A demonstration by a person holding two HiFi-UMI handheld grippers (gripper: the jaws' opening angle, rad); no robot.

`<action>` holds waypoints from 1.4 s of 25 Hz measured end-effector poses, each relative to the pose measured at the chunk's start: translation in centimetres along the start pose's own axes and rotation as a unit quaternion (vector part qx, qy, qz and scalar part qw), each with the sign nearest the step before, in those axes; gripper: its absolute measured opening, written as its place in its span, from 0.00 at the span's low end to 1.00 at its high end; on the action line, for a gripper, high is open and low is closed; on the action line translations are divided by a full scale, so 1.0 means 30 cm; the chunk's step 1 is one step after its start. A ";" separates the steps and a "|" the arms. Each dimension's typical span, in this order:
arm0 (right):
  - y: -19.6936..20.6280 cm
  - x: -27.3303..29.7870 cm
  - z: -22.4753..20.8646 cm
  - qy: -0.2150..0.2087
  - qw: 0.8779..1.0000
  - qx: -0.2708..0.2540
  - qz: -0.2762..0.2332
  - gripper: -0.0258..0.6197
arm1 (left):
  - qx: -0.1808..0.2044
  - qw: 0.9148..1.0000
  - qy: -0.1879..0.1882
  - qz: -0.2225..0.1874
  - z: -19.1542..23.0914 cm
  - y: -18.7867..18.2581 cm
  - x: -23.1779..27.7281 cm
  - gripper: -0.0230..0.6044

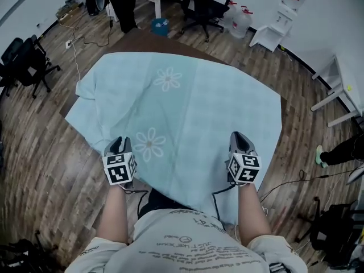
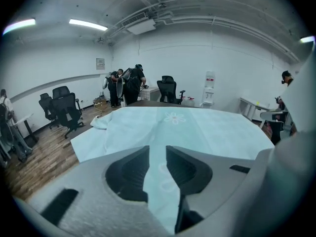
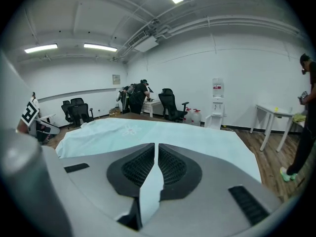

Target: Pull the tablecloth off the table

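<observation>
A pale blue tablecloth (image 1: 187, 107) with white flower prints covers the dark brown table (image 1: 153, 38), whose far edge is bare. The cloth is bunched at its far left corner, and its near edge hangs toward me. My left gripper (image 1: 120, 143) is at the near left edge. In the left gripper view its jaws (image 2: 157, 149) stand slightly apart, with a fold of cloth (image 2: 197, 127) lying loose between them. My right gripper (image 1: 239, 136) is at the near right edge. The right gripper view shows it (image 3: 155, 147) shut on a thin fold of the cloth (image 3: 148, 130).
Wood floor surrounds the table. Black office chairs stand at the far side (image 1: 202, 7) and at the left (image 1: 25, 61). Water bottles (image 1: 239, 19) and a white table (image 1: 341, 90) are to the right. Cables (image 1: 74, 44) trail on the floor. People (image 2: 129, 85) stand at the back.
</observation>
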State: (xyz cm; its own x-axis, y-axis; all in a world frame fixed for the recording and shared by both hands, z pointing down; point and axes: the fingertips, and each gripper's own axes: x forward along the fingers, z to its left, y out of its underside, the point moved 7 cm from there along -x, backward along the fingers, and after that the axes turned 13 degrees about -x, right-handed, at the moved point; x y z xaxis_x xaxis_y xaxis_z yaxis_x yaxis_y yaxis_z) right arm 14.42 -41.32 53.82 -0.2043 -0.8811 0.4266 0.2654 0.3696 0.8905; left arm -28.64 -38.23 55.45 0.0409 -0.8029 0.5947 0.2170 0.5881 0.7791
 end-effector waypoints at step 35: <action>0.391 0.342 -0.080 0.006 0.961 0.026 0.277 0.07 | -0.028 0.978 -0.025 0.207 0.273 0.179 0.398 0.06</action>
State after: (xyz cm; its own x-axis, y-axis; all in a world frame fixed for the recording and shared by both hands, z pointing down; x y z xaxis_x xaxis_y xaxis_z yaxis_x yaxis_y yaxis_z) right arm 17.69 -46.74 68.27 -0.0356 -0.5482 0.8356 0.2822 0.7966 0.5346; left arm -34.97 -43.86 68.35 0.0898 -0.4910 0.8665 0.2451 0.8542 0.4586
